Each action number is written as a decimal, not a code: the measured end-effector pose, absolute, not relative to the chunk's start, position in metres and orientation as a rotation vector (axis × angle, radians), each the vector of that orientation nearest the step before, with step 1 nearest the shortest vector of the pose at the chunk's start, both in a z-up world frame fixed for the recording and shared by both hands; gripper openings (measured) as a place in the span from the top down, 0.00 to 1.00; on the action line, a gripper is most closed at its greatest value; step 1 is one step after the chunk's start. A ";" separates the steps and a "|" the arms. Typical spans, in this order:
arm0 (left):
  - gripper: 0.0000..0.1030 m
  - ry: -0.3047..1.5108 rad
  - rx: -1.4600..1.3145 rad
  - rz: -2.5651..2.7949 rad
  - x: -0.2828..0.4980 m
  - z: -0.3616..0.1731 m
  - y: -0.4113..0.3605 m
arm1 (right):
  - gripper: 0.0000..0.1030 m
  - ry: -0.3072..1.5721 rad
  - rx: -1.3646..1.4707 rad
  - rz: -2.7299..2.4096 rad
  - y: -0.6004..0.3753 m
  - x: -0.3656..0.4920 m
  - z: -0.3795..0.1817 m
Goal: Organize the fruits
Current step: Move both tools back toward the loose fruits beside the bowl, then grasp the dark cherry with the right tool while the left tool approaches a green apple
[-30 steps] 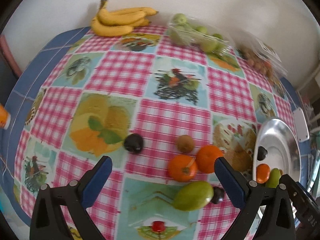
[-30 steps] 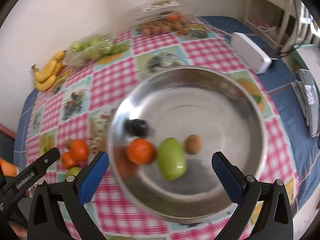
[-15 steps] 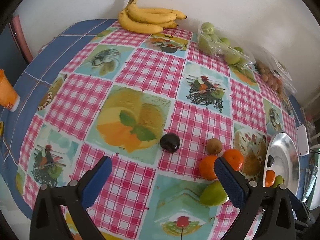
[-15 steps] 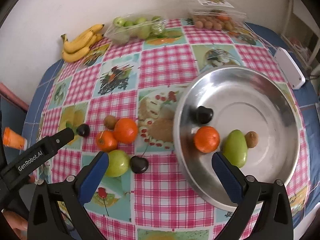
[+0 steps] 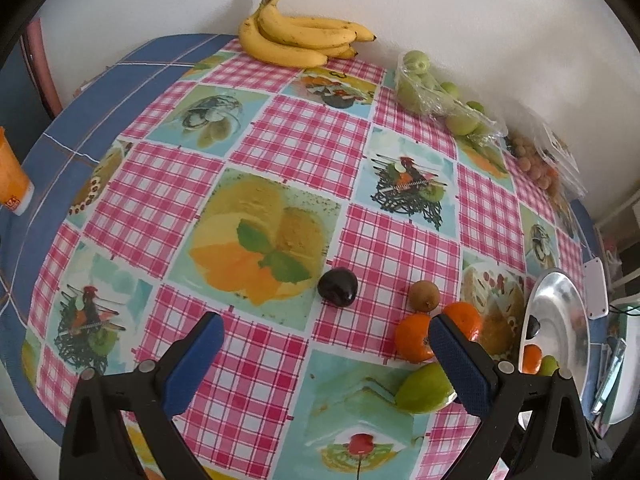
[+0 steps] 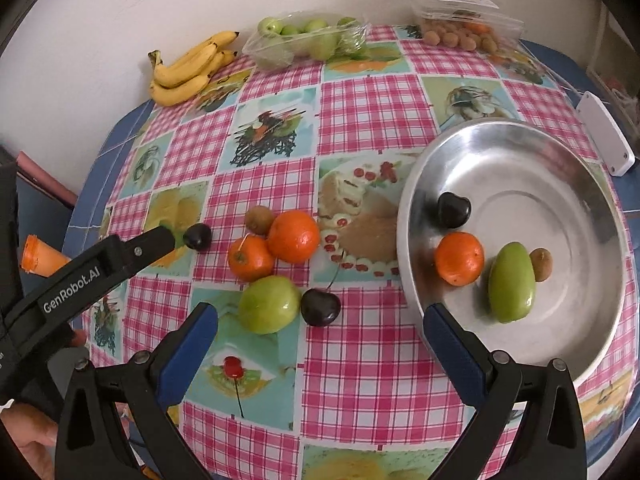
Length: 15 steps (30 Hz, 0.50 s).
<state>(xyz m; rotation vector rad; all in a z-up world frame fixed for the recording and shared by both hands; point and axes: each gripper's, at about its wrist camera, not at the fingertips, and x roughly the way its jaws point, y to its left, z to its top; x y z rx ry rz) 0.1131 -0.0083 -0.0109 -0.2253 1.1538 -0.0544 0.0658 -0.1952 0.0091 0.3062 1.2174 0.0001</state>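
A steel bowl (image 6: 568, 152) at the right holds a dark cherry (image 6: 453, 209), an orange (image 6: 459, 258), a green fruit (image 6: 513, 282) and a kiwi (image 6: 541, 259). Loose on the checked cloth lie two oranges (image 6: 293, 236), a kiwi (image 6: 259, 220), a green fruit (image 6: 269, 304) and two dark cherries (image 6: 320, 306) (image 6: 197, 236). My left gripper (image 5: 324, 356) is open and empty, above the cloth just short of the left cherry (image 5: 337, 286). My right gripper (image 6: 320, 344) is open and empty, above the cherry beside the green fruit.
Bananas (image 5: 300, 40), a bag of green fruits (image 5: 440, 92) and a clear box of small fruits (image 6: 464, 24) lie along the back wall. An orange cup (image 5: 10, 184) stands at the left edge. A white device (image 6: 604, 136) lies right of the bowl.
My right gripper has swung left, away from over the bowl to the loose fruits. My left gripper has moved left and back, so the dark cherry now sits ahead between its fingers.
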 end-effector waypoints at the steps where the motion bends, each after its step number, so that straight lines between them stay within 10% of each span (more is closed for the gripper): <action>1: 0.00 1.159 -0.228 -0.064 0.113 -0.012 -0.010 | 0.01 1.219 0.294 -0.005 -0.194 0.066 0.008; 8: 0.00 1.204 -0.179 -0.091 0.114 -0.021 -0.023 | 0.02 1.219 0.266 -0.005 -0.190 0.067 0.007; 15: 0.00 1.258 -0.187 -0.104 0.115 -0.034 -0.028 | 0.27 1.246 0.256 -0.008 -0.192 0.069 -0.003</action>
